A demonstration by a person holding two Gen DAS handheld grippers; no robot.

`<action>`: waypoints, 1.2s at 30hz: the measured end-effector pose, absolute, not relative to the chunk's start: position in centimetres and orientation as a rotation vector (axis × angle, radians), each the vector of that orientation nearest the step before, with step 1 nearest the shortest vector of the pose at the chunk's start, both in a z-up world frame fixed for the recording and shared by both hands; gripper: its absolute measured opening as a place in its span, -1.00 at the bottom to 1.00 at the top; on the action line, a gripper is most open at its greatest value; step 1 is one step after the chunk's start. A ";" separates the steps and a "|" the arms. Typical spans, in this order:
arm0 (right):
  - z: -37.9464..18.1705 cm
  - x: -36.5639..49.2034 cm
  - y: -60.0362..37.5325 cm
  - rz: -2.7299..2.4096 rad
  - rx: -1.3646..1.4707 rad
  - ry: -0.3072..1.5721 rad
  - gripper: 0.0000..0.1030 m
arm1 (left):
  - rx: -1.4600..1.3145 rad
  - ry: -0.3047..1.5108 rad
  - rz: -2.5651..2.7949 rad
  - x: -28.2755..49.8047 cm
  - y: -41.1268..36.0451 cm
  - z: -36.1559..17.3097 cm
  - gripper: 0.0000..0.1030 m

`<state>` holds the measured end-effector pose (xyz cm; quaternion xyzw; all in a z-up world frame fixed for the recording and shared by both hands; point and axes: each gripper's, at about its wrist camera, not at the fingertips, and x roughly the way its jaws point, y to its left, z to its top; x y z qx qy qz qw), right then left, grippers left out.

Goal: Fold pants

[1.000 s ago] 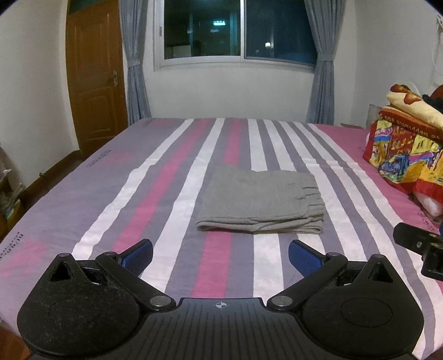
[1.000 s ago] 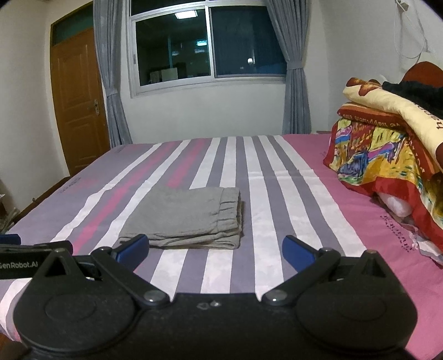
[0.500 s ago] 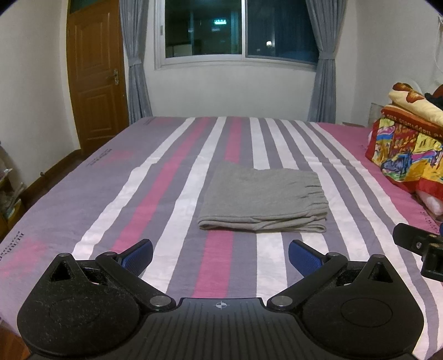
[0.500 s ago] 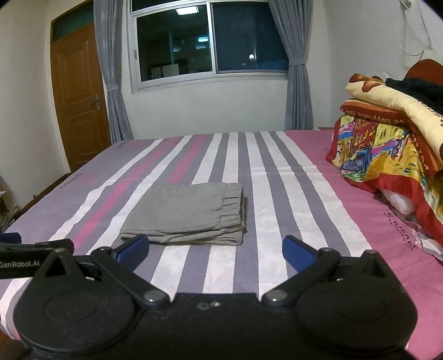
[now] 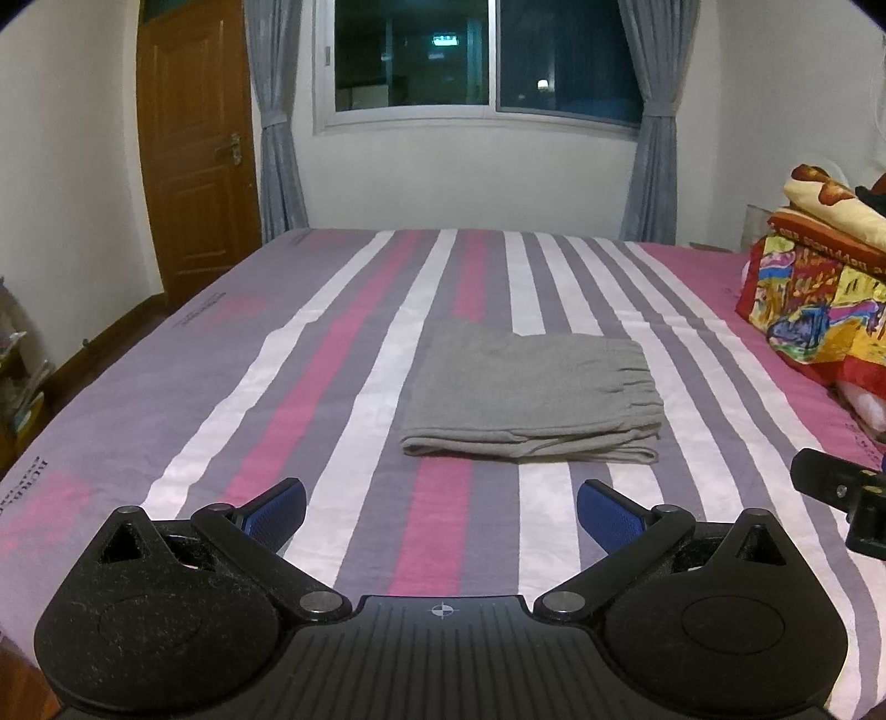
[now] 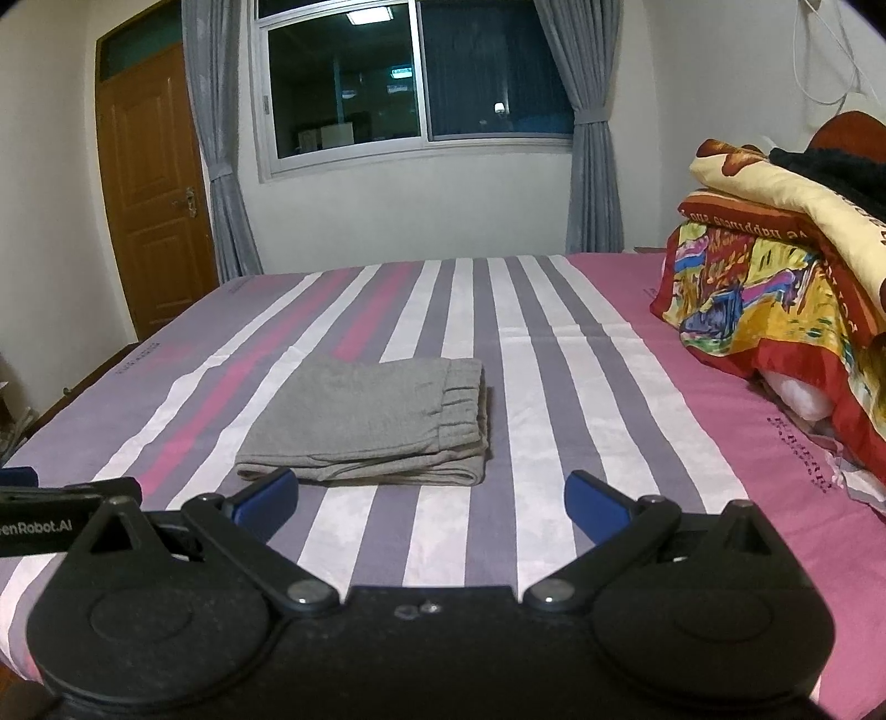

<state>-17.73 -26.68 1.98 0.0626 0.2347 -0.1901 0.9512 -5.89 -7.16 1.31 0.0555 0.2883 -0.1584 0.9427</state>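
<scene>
Left wrist view: grey knit pants (image 5: 531, 399) lie folded in a flat rectangle mid-bed on the striped purple, pink and white bedsheet (image 5: 310, 399); left tool (image 5: 441, 512) spread wide, empty, hovering short of them.

Right wrist view: same pants (image 6: 368, 421), elastic waistband rightward; right tool (image 6: 431, 498) likewise spread, empty; fold looks finished, so withdraw level, not brushing the near edge.

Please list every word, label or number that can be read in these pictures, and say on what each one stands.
"enRobot.AI": white letters on the left gripper's body, first letters cut off by the picture's edge.
Printed words on the bedsheet: too blurred to read.
Lettering on the red blanket: distorted, not readable.
Green sign in the window: too small.
</scene>
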 end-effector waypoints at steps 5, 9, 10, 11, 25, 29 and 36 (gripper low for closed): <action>2.2 -17.8 -26.7 -0.388 0.133 0.461 1.00 | 0.109 0.579 -0.323 -5.9 -7.2 1.4 1.00; 2.0 -17.9 -26.6 -0.384 0.133 0.464 1.00 | 0.106 0.578 -0.326 -6.0 -7.2 1.3 1.00; 2.0 -17.8 -26.6 -0.384 0.133 0.465 1.00 | 0.107 0.578 -0.326 -6.0 -7.1 1.3 1.00; 2.0 -17.8 -26.6 -0.384 0.133 0.463 1.00 | 0.107 0.577 -0.327 -6.0 -7.1 1.3 1.00; 1.9 -17.6 -26.6 -0.377 0.132 0.467 1.00 | 0.104 0.575 -0.332 -6.3 -7.0 1.6 1.00; 1.8 -17.4 -26.7 -0.370 0.129 0.471 1.00 | 0.100 0.581 -0.340 -6.1 -7.2 1.8 1.00; 1.5 -17.1 -27.0 -0.346 0.131 0.484 1.00 | 0.082 0.564 -0.355 -5.8 -7.3 1.6 0.99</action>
